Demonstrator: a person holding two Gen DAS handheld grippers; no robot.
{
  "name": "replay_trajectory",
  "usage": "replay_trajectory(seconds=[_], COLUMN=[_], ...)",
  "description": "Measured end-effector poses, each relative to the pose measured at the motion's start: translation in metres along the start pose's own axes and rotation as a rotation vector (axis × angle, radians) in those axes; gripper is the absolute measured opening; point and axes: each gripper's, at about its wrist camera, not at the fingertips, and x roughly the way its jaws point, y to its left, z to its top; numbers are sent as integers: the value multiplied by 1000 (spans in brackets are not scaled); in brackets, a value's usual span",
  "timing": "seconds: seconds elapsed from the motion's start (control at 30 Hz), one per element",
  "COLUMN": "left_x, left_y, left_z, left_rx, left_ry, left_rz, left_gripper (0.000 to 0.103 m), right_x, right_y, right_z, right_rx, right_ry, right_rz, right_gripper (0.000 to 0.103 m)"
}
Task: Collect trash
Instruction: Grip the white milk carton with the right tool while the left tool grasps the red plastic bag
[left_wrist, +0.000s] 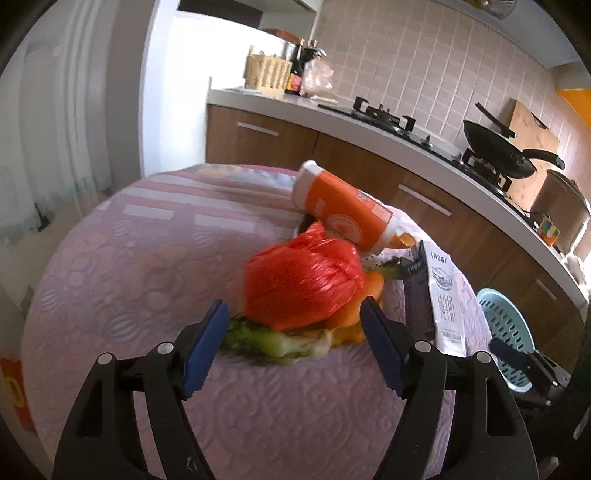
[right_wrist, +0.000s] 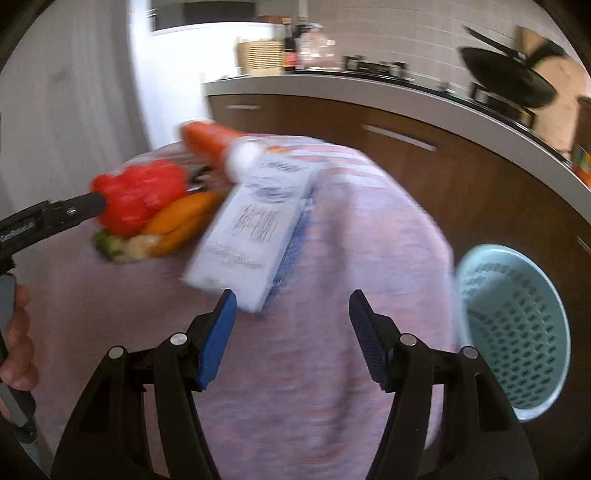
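A pile of trash lies on the pink tablecloth (left_wrist: 122, 266): a crumpled red plastic bag (left_wrist: 301, 282), green vegetable scraps (left_wrist: 273, 341), orange peel (left_wrist: 349, 314), an orange bottle (left_wrist: 341, 210) on its side and a white milk carton (left_wrist: 445, 295). My left gripper (left_wrist: 295, 319) is open, its jaws on either side of the red bag and scraps. My right gripper (right_wrist: 291, 308) is open just in front of the milk carton (right_wrist: 255, 229), its left pad beside the carton's near corner. The right wrist view is blurred; the red bag (right_wrist: 138, 199) and the bottle (right_wrist: 214, 144) lie left of the carton there.
A light blue perforated basket (right_wrist: 517, 332) stands beside the table at the right, below its edge; it also shows in the left wrist view (left_wrist: 506, 325). Behind runs a kitchen counter (left_wrist: 369, 125) with a gas stove, a black wok (left_wrist: 498, 147) and a wicker basket (left_wrist: 267, 72).
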Motion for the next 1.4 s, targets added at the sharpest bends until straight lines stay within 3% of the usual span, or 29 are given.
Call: replay_trajectory(seconds=[0.2,0.47,0.57,0.67,0.73,0.93,0.97,1.07,1.4], left_x=[28,47,50,53,51,42,40,34,4], left_y=[0,-3,-2,-1,1,0,-2,-4,-23], left_z=[10,16,15,13,13,14,14,14,13], left_rx=[-28,-48,-61,-65,-69,-60,-54,-46,-11], left_ry=[48,88,90,112,105,65,56,35,-31], left_rz=[-11,-52,-77,-109,-139,-136,-134,-134,-174], left_gripper=[71,69,59,48,43,38,38,38,38], right_x=[-14,9,21,34,42,55,57,63,29], right_y=[-31,-6,5,13,16,33,34,33,9], right_z=[-3,16,22,25,26,32,33,32,32], right_rx=[55,146,182,226,251,218,209,194,167], right_ry=[-20,13,30,45,52,71,74,104,30], right_rz=[34,155,157,122,119,55,42,34,55], right_gripper=[60,73,75,87,87,87,85,67,60])
